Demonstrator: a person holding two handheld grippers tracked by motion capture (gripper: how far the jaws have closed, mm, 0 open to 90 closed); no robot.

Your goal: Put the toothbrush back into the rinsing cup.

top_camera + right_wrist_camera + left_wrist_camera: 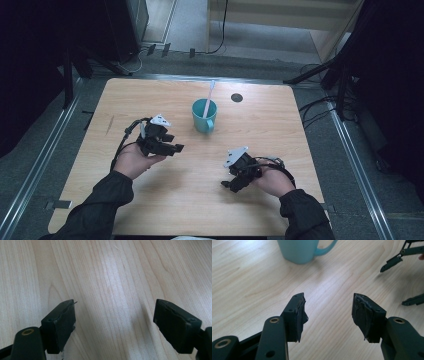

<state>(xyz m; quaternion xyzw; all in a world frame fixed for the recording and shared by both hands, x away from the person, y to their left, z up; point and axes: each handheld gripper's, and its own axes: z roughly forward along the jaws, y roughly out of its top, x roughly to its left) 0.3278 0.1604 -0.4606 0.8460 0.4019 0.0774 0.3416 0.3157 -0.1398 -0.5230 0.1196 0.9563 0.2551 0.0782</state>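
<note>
While both grippers gape empty, left gripper at 9 o'clock, right gripper at 5, mug with toothbrush occupies bench centre.

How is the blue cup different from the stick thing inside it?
The mug is teal, the toothbrush pale pink and white. The mug is wide and round, the toothbrush thin and long. The mug stands upright on the table, while the toothbrush leans on the mug's rim, poking out above it. Neither is held.
</note>
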